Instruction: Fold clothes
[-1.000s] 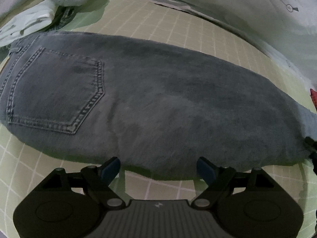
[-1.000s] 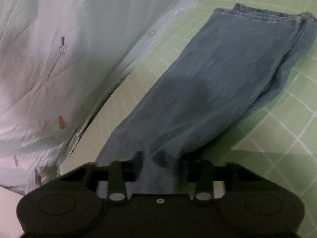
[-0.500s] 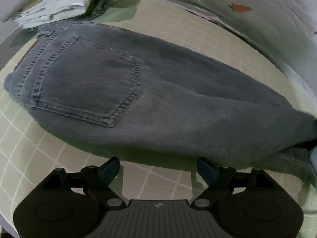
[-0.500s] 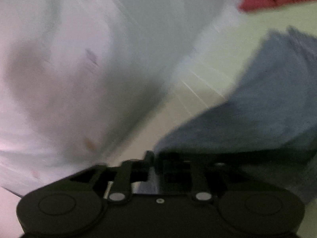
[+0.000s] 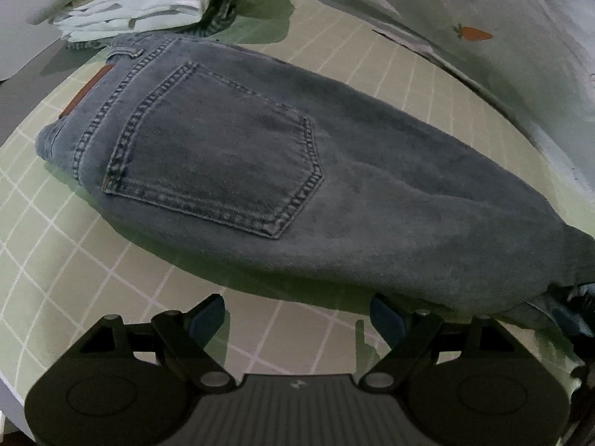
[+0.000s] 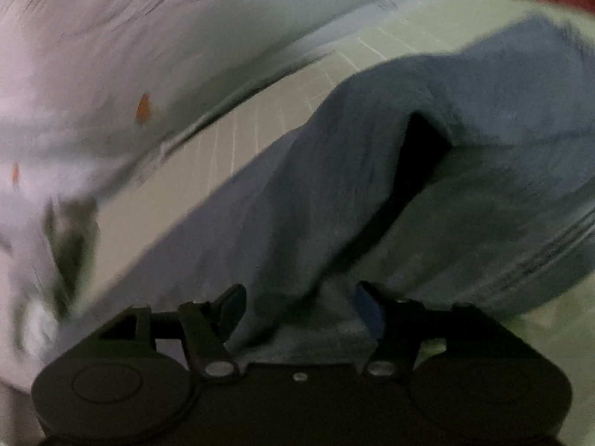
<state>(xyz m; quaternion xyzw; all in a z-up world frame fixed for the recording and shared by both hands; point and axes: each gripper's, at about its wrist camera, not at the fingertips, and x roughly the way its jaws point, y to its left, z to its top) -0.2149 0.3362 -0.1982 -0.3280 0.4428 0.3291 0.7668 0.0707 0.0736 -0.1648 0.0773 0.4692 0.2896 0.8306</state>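
While we fold one pair of jeans point(image 5: 334, 171) lying on the green checked mat point(image 5: 67, 260), the leg end is doubled over, more folds remain | left gripper point(image 5: 297, 316) spread, empty, just beside the near edge | right gripper point(image 6: 297, 308) opening, denim between its jaws | one white folded stack point(image 5: 141, 7) behind.

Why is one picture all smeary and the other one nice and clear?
Right wrist view: motion blur smears the jeans and the carrot-print sheet. Left wrist view: sharp, so the back pocket stitching shows; the fisheye lens bends the green checked mat, and the picture darkens at the corners.
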